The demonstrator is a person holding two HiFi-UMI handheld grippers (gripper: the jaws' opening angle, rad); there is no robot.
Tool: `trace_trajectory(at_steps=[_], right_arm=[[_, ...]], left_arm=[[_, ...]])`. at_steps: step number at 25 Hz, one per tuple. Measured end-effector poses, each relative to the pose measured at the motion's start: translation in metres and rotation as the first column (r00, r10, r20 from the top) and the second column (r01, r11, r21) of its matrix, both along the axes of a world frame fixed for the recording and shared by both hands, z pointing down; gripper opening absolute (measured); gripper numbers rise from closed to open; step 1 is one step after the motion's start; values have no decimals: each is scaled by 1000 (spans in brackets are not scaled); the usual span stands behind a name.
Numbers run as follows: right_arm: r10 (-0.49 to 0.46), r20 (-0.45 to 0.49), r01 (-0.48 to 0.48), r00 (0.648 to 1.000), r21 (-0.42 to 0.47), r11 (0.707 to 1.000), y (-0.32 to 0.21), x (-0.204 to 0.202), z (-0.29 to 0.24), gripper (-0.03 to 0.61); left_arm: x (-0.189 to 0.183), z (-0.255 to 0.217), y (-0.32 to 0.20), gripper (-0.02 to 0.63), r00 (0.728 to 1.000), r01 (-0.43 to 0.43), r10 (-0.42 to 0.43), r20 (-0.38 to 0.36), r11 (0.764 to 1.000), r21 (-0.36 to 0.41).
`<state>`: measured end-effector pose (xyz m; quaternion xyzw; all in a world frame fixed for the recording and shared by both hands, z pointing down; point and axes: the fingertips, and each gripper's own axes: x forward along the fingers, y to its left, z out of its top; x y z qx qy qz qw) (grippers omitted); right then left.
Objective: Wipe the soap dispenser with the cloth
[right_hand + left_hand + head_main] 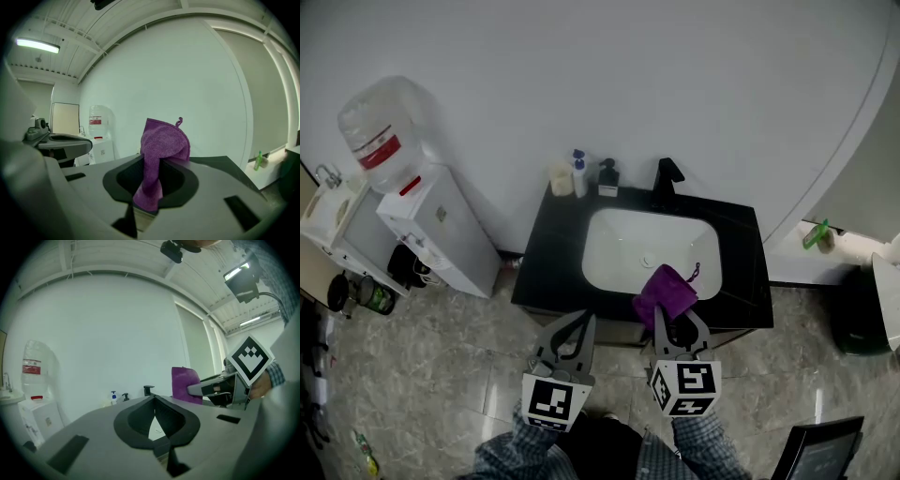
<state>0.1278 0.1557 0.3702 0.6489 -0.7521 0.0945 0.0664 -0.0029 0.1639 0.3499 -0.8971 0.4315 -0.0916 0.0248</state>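
Against a white wall stands a black vanity tabletop (pixel 546 272) with one white sink (pixel 609 253). One dark soap dispenser (pixel 607 177) sits at the back edge. Wiping looks not yet begun: the one purple cloth (pixel 664 292), pinched in the right tongs (pixel 677 319), hangs well apart from it. The left tongs (pixel 581 319) are closed and empty.

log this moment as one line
right gripper: shut on purple terry cloth | left gripper: shut, empty | black pump soap dispenser: untouched, back of black counter
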Motion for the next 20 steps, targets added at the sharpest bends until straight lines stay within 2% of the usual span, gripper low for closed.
trace_trajectory(at_steps=[5, 14, 20], right_arm=[[12, 2, -12, 1000, 9, 1000, 9, -7, -3, 80], [48, -23, -48, 999, 14, 999, 12, -22, -10, 79], [36, -32, -36, 999, 1, 999, 8, -38, -3, 78]], left_arm=[[-10, -4, 7, 2, 1000, -20, 20, 13, 1000, 13], [-32, -6, 8, 2, 999, -47, 47, -8, 999, 15], [-50, -2, 5, 2, 999, -40, 40, -21, 999, 18]])
